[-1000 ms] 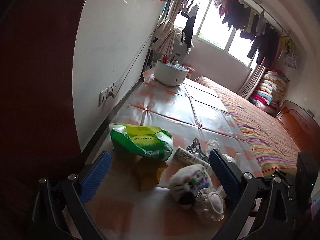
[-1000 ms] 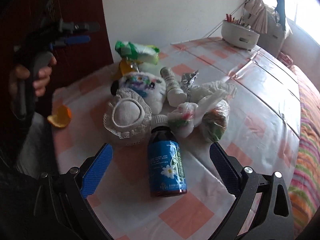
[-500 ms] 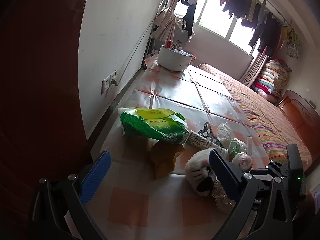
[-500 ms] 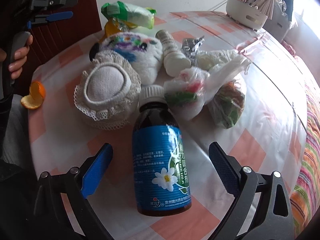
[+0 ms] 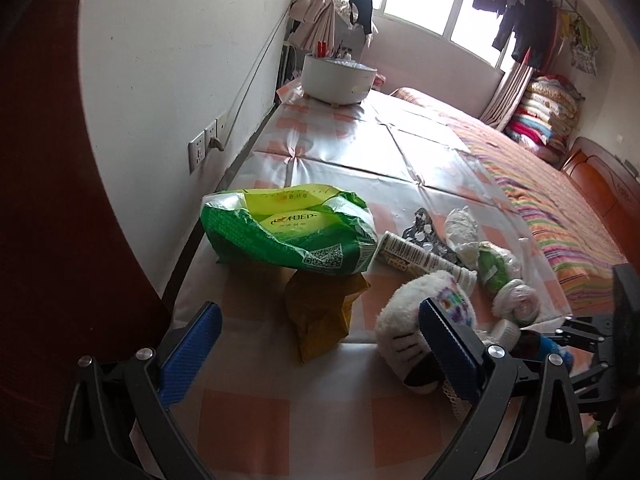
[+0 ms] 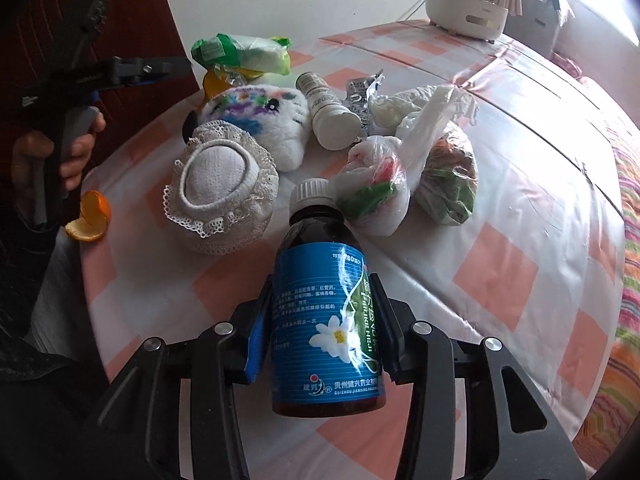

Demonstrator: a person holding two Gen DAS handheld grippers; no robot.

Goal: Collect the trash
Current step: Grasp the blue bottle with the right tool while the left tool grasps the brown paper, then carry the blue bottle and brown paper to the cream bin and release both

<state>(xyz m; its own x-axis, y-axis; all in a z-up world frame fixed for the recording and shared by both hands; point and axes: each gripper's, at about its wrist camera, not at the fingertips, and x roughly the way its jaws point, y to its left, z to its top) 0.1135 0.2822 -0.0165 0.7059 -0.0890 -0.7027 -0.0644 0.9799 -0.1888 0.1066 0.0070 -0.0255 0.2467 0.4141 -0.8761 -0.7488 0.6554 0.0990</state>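
Note:
My right gripper (image 6: 320, 324) is shut on a brown medicine bottle with a blue label (image 6: 324, 320), lying on the checked tablecloth (image 6: 520, 208). Beyond it lie two knotted plastic bags of scraps (image 6: 376, 196), a white pill bottle (image 6: 328, 112), an empty blister pack (image 6: 362, 88), a green tissue pack (image 6: 240, 50) and an orange peel (image 6: 90, 216). My left gripper (image 5: 316, 344) is open and empty, over the table's near end, facing a yellow-brown wrapper (image 5: 320, 312) and the green tissue pack (image 5: 288, 236).
A white plush cat (image 6: 264, 120) and a lace-edged white cap (image 6: 220, 192) lie among the trash. A white round container (image 5: 338, 78) stands at the table's far end. A wall (image 5: 180, 60) runs along the left; a striped bed (image 5: 560, 200) lies right.
My right gripper has moved in and shut on the blue-label bottle. My left gripper has moved forward, closer to the green pack and wrapper, still open.

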